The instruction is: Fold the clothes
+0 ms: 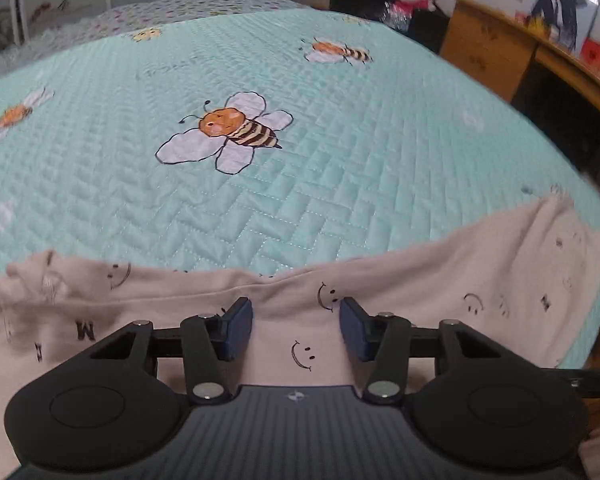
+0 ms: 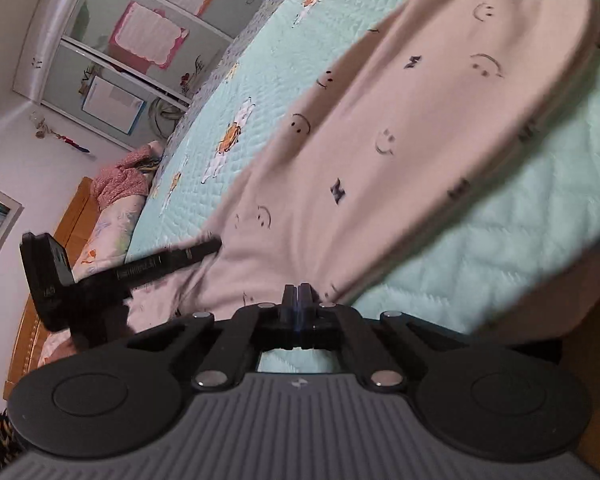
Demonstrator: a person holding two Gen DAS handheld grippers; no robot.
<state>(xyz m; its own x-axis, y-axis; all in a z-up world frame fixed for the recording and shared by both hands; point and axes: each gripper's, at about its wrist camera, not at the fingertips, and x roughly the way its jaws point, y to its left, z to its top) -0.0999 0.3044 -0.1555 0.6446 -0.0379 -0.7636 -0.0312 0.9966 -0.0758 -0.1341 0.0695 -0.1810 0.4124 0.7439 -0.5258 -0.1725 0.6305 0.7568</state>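
Observation:
A pale pink garment printed with smiley faces and letters lies across the near edge of the bed. My left gripper is open, its blue pads just above the cloth near its folded upper edge. In the right wrist view the same garment stretches away over the bed. My right gripper is shut on the garment's near edge, the cloth pinched between the pads. The left gripper's body shows as a dark shape at the left, resting on the cloth.
The bed has a mint quilted cover with bee prints. A wooden desk stands to the right of the bed. A wardrobe and pillows with a headboard lie at the far end.

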